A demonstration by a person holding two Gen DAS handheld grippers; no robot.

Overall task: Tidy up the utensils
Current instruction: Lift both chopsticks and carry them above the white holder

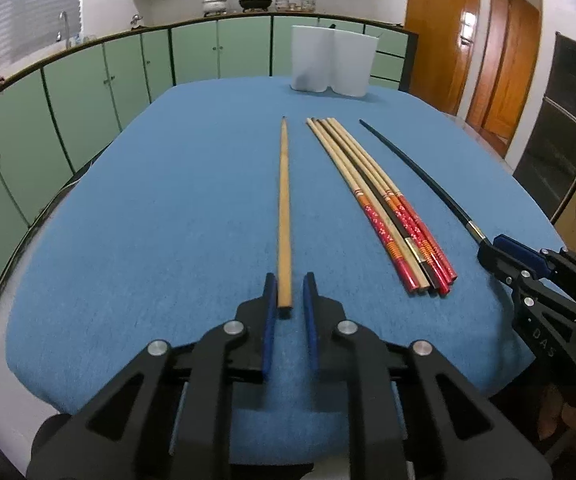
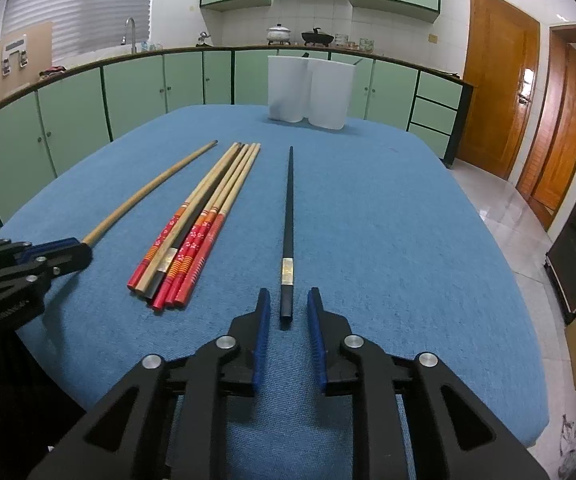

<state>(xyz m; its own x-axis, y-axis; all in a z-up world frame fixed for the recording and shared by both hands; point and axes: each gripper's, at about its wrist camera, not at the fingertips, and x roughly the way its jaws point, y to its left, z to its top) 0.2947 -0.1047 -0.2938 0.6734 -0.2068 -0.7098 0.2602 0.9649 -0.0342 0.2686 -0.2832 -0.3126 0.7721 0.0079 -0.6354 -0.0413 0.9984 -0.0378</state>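
- blue cloth (image 1: 148, 208) covers the table; chopsticks lie lengthwise on it, tips toward two white holders (image 1: 334, 62) at the far edge.
- left: plain wooden chopstick (image 1: 284, 208), butt end between the left gripper (image 1: 290, 292) fingers; jaws a narrow gap apart, left pad close to the wood, contact unclear, right pad clear of it.
- middle: bundle of red-handled chopsticks (image 1: 388, 204), a dark one among them, untouched, between the two singles.
- right: black chopstick (image 2: 288, 232), butt end between the right gripper (image 2: 288, 308) fingers; jaws slightly parted, neither pad touching it.
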